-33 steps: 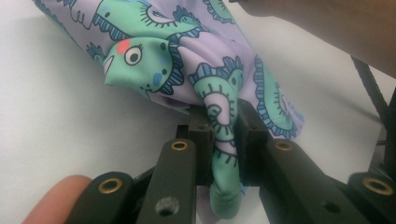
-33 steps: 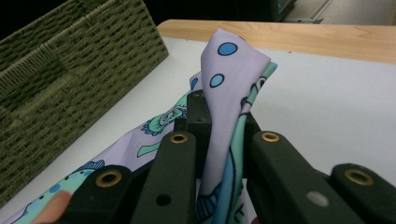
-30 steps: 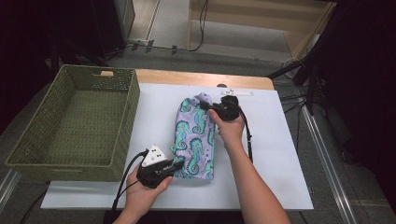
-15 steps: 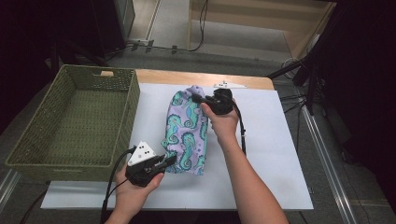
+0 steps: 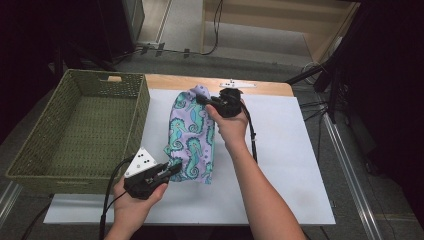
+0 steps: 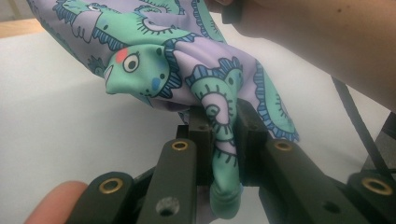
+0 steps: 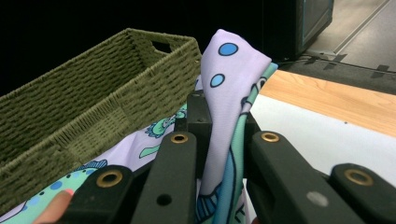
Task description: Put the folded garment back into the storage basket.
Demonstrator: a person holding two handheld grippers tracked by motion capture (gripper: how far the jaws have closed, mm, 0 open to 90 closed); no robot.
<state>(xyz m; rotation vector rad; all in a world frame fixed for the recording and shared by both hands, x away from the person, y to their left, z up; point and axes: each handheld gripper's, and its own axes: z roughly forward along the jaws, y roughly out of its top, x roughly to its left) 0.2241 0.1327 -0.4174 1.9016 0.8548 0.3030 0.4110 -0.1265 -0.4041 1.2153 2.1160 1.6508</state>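
Observation:
A lilac cloth with green seahorse prints [image 5: 191, 136] hangs stretched between my two grippers, lifted off the white sheet [image 5: 280, 165]. My left gripper [image 5: 172, 169] is shut on its near end; in the left gripper view the cloth [image 6: 205, 79] is bunched between the black jaws of the left gripper [image 6: 223, 135]. My right gripper [image 5: 204, 100] is shut on the far end, where a lilac corner [image 7: 231, 79] sticks up from the pinch of the right gripper [image 7: 219, 126].
A green woven basket [image 5: 55, 150] stands at the left, close beside the cloth; its wall [image 7: 93, 107] runs along the right gripper view. The wooden table edge [image 5: 265, 87] lies at the back. A cable [image 5: 252, 140] trails along the right forearm.
Both hands have risen and shifted left toward the basket, carrying the cloth with them; it now hangs lifted instead of lying flat. Both grips are unchanged.

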